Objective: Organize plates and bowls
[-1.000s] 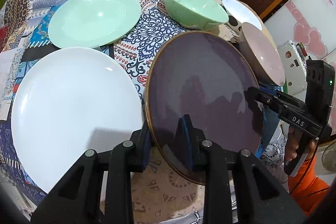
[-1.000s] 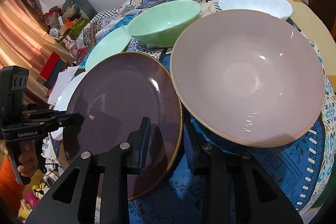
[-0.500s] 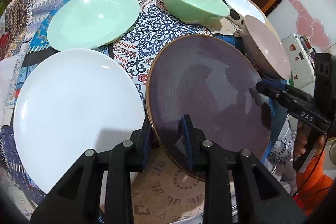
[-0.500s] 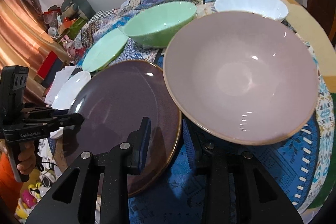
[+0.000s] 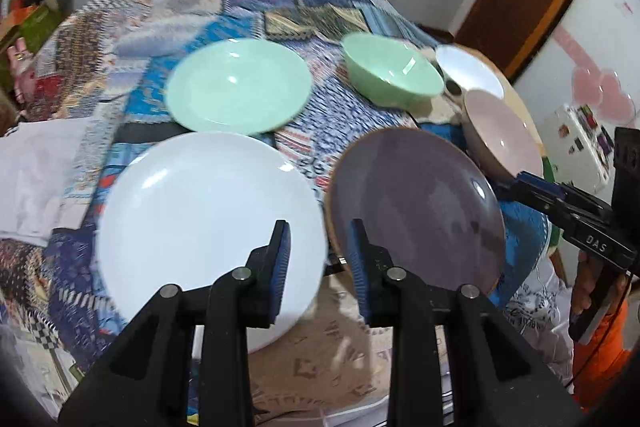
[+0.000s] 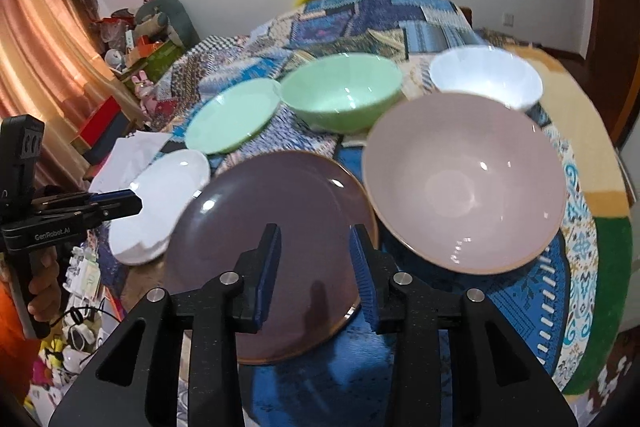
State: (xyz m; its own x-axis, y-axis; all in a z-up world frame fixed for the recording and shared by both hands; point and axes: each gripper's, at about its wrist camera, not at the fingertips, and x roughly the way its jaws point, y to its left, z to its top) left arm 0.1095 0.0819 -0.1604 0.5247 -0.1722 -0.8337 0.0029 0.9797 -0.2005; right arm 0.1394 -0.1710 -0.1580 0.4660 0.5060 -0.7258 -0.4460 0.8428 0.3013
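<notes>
Both tools have let go of the purple plate and drawn back since a second ago, when each had its blue pads pinched on that plate's rim

From the left wrist view, the left tool hangs with its pads apart and nothing between them, above the gap where the white plate and the purple plate nearly meet. The purple plate lies flat on the patterned cloth of the desk. Farther back sit the green plate, the green bowl, the white bowl and the pink bowl, each on its own

From the right wrist view, the right tool is likewise spread and empty, poised over the near rim of the purple plate, with the pink bowl just to its right

Judging by this, one placement has ended and nothing is stacked yet. The next move probably calls for choosing a piece, perhaps a plate to set upon another plate, and closing on its thin rim squarely; glazed ware may slip if pinched shallowly
</notes>
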